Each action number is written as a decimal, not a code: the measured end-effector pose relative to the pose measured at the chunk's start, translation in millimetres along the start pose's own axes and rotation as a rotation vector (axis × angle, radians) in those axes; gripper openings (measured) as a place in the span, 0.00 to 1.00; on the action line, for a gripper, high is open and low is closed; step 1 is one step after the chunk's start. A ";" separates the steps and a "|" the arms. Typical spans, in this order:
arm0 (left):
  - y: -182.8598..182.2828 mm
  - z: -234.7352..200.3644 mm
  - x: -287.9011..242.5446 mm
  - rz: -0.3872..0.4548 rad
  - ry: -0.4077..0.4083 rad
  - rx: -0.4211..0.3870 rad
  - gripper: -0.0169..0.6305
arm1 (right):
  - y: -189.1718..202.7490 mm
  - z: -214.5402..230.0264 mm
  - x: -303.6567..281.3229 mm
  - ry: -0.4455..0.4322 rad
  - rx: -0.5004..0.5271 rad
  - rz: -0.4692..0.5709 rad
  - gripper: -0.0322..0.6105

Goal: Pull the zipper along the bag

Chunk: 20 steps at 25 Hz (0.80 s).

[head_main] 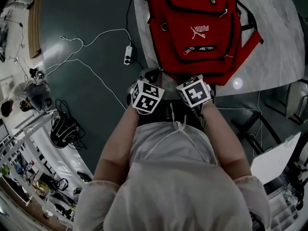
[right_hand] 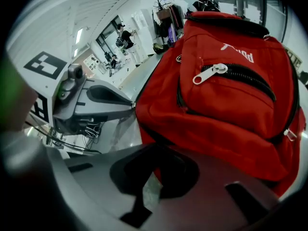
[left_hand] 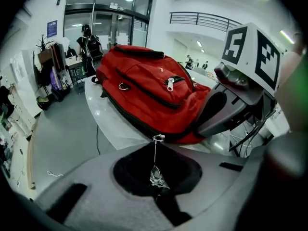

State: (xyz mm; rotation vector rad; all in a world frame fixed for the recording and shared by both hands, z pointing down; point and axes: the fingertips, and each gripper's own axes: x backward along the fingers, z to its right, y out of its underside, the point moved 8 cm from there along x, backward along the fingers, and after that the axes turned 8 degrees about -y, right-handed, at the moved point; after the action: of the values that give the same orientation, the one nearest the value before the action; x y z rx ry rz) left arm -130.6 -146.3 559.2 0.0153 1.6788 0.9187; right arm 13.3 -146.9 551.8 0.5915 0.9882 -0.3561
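So the left gripper (left_hand: 160, 192) is clamped on the zip pull (left_hand: 156, 176) at the near edge of the bag (left_hand: 149, 93). The right gripper (right_hand: 147, 189) pinches the bag's red fabric alongside. The bag lies on the table (left_hand: 108, 121).

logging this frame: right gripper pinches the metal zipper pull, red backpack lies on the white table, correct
Not quite: the left gripper pinches the metal zipper pull, as the left gripper view shows. The red backpack does lie on the white table.
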 end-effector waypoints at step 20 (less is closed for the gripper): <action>-19.0 -46.6 -11.8 -0.027 0.026 -0.005 0.06 | -9.5 1.8 -0.6 0.017 -0.084 -0.115 0.09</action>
State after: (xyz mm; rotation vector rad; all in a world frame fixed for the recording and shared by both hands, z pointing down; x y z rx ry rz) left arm -156.9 -190.8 559.4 -0.0229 1.6973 0.9061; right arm 9.1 -155.5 550.2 0.4633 1.0514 -0.4103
